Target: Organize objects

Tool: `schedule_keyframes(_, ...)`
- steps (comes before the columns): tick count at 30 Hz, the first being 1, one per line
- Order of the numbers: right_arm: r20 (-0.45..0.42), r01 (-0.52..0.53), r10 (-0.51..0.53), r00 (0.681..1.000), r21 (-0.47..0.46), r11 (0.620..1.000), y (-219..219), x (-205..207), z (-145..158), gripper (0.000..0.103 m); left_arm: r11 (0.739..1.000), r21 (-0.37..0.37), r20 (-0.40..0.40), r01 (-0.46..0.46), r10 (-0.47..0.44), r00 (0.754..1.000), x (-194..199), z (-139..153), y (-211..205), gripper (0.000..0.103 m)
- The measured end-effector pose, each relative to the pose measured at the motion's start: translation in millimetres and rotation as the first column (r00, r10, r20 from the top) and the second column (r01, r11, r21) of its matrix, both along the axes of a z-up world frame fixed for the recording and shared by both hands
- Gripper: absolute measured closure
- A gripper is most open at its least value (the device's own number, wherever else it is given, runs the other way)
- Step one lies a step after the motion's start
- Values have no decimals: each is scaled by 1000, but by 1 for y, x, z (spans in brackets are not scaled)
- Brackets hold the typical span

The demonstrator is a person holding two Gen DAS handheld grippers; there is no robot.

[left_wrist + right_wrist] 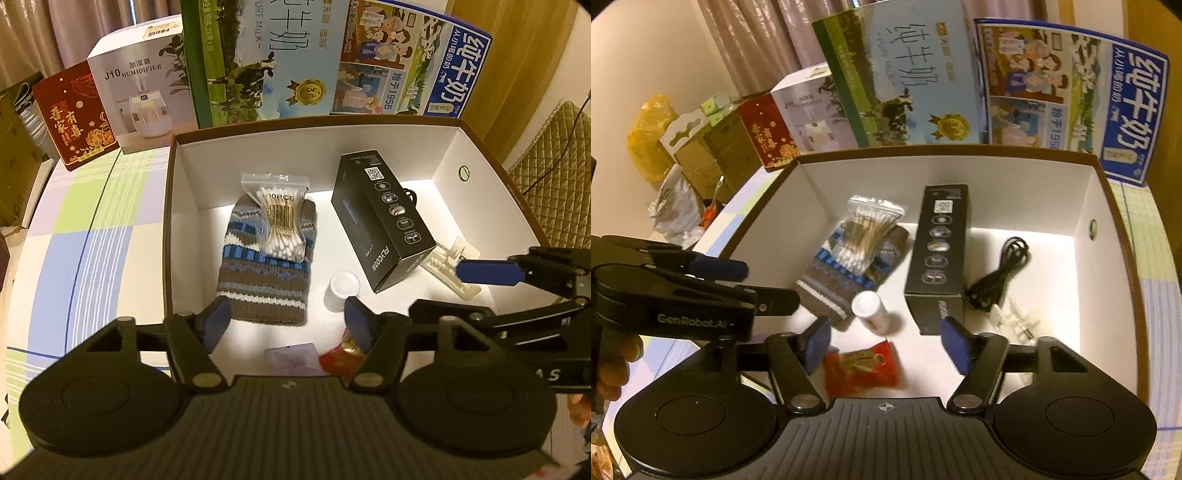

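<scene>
Here's the open cardboard box (177,229), brown outside and white inside, sitting on my checked worktop (92,229), and it's already well stocked. On its floor lies a knitted striped mitten (266,273) with a zip bag of cotton swabs (281,221) resting on top of it. Just beside the mitten's cuff stands a small white-capped bottle (870,308). A long black carton (380,221) lies flat to the right, with a coiled black cable (1001,273) beyond it and a clear plastic piece (452,264) near the box's right wall. Close to the near wall there's a red snack packet (862,367) and a pale purple packet (293,360). My left tongs (286,325) hang over the near edge, spread wide, gripping nothing. My right tongs (886,341) hover likewise, wide apart and empty. Behind the box, propped upright, stand two milk cartons (266,62), a humidifier box (144,88) and a red gift box (75,114).
</scene>
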State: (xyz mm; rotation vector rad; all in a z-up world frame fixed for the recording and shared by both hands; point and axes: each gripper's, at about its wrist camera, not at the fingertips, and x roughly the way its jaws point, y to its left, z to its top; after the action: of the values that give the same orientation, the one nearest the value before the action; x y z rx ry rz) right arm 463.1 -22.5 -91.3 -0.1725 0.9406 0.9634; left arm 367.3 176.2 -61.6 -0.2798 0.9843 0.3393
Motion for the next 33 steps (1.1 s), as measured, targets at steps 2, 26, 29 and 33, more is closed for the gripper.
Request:
schedule_keyframes(2,5,18,-18,1000,-3,1000,-5,0,3,26,1000,0,1,-3,3,1000,-1,1,0,33)
schedule_keyframes(26,12,112,-112,994,29,993,-39,-13,33,11,999,16,9,-38,38,999,-22,30,-16,22)
schedule_keyframes(29,13,115,-116,993,37,993,-43,-17,37,11,999,14,13,-42,42,999,-26,35,-20,21)
schedule_keyframes(33,20,119,-120,993,49,992,-49,-25,43,11,999,15,20,-47,47,999,-33,41,-25,21)
